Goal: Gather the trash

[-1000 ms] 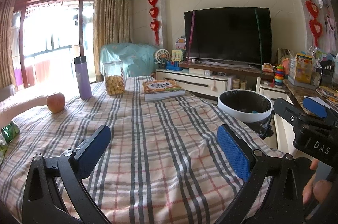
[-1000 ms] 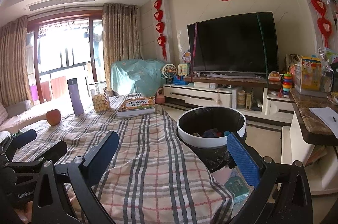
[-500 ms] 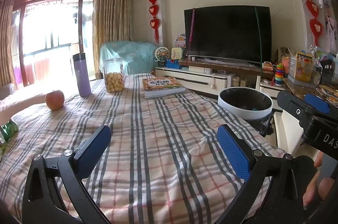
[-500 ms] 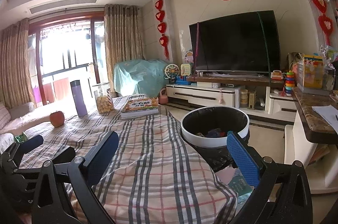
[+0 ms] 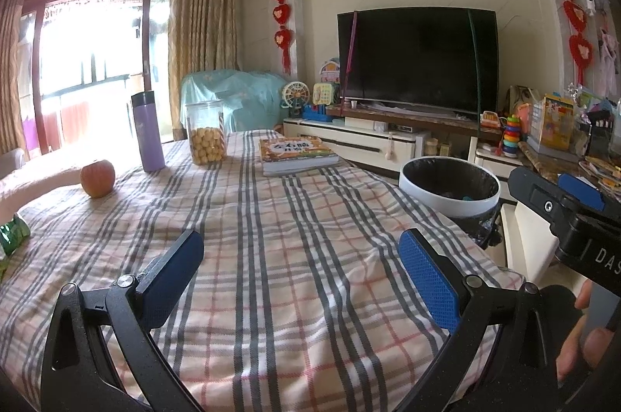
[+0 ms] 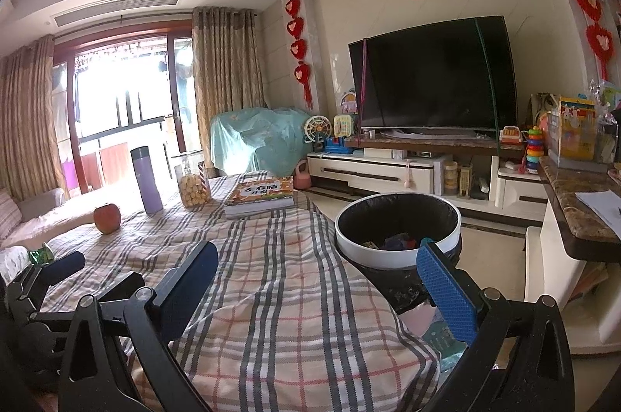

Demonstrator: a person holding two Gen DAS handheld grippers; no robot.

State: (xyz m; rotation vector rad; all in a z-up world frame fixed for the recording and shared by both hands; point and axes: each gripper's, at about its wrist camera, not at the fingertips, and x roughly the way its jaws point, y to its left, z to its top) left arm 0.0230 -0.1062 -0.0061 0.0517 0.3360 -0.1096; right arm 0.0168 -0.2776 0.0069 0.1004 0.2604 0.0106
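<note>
Both tongs, left [image 5: 300, 270] and right [image 6: 316, 280], are hovering spread and empty; left should swing wide, pinching wrapper [image 5: 13, 231] mid-crumple.

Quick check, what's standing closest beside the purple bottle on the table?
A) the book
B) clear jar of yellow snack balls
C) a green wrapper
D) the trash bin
B: in the left wrist view the clear jar stands just right of the purple bottle; the book lies farther right and the trash bin is off the table edge.
</note>
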